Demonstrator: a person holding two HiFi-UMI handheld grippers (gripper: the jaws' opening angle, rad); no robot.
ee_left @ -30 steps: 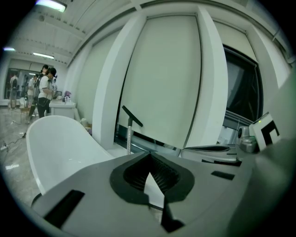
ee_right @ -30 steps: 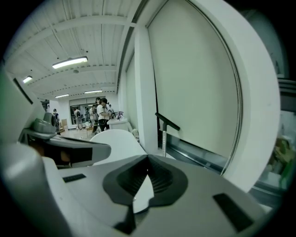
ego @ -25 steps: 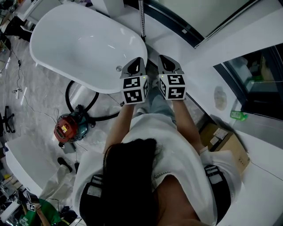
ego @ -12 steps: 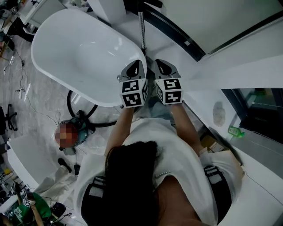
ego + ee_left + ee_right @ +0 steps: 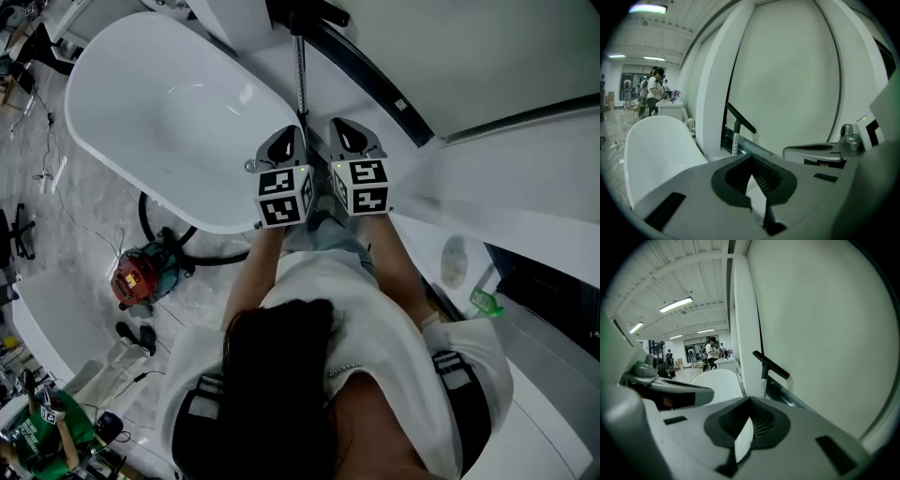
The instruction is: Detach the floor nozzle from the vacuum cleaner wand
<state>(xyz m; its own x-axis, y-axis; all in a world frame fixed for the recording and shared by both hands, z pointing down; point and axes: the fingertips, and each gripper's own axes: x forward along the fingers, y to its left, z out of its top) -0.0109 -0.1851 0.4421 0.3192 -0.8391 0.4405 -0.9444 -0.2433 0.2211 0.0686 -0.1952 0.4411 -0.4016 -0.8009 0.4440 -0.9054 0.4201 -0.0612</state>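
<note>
Both tools are sitting shut with nothing between the jaws. Left tool (image 5: 289,141) and right tool (image 5: 352,136) are hovering side by side off the bathtub's (image 5: 112,112) end, short of the wand (image 5: 301,80). Reading this as the approach step, no contact yet. Wand is standing upright just beyond that bathtub end, against the wall. Long axis is running vertical, with the floor nozzle (image 5: 305,16) pointing up and its bar crossing the wand at a slant. Next move is likely calling for opened jaws: one tool clamping the wand, the other gripping the nozzle neck and pulling along that axis.

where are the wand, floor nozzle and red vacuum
wand (image 5: 301,84), head view, middle of the metal tube
floor nozzle (image 5: 771,364), right gripper view, middle of the black bar
red vacuum (image 5: 134,278), head view, top casing
</note>
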